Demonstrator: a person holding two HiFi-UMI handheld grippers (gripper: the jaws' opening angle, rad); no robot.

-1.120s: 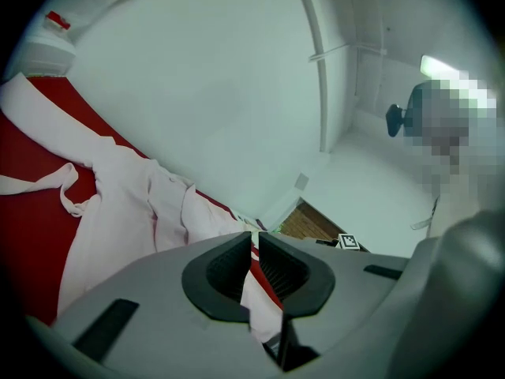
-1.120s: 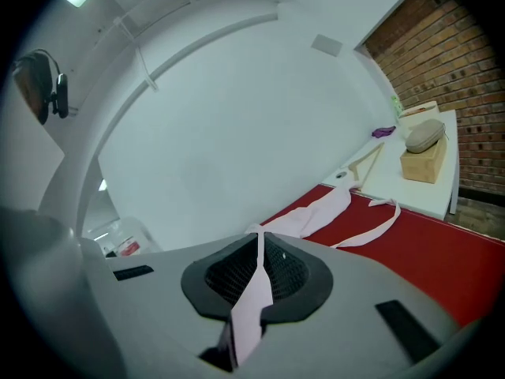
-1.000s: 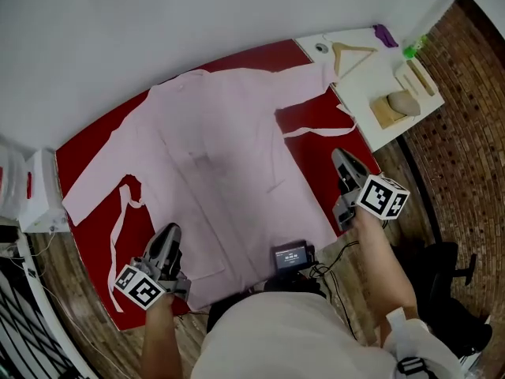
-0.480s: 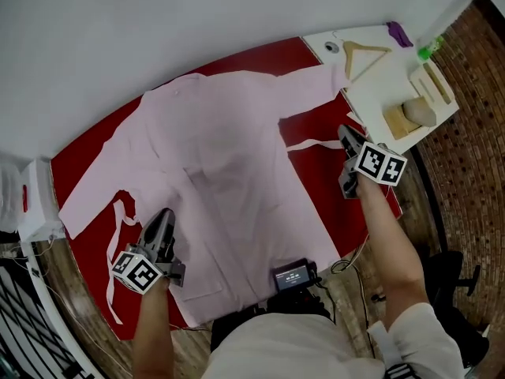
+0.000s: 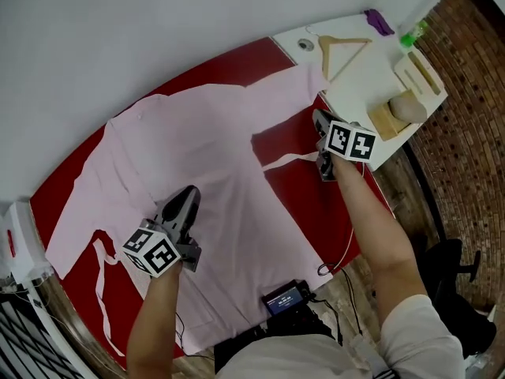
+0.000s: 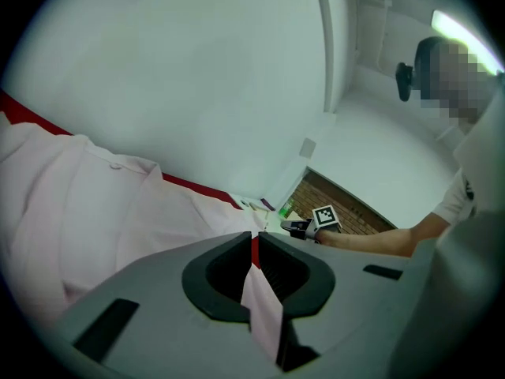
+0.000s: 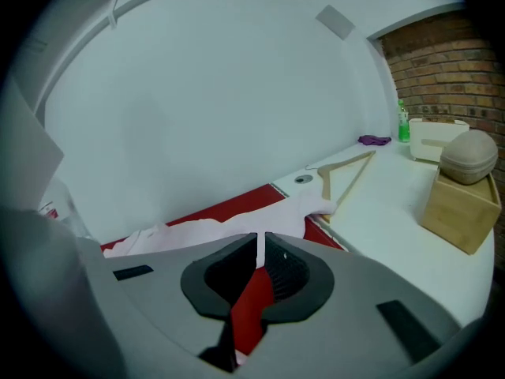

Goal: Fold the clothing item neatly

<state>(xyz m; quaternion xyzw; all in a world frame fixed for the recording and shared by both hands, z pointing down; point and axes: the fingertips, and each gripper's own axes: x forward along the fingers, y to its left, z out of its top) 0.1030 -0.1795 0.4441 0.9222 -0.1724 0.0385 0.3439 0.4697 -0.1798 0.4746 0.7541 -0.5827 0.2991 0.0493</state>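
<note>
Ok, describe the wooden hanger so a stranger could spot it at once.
Look to the white side table right of the red-covered table. Near its far-left corner, by the pink garment's sleeve, lies the pale wooden clothes hanger: an open triangle, unlike the solid wooden block nearby.

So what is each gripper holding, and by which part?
Left gripper: a pinch of fabric at the front of the pink robe. Right gripper: the robe's thin tie, near its end.
</note>
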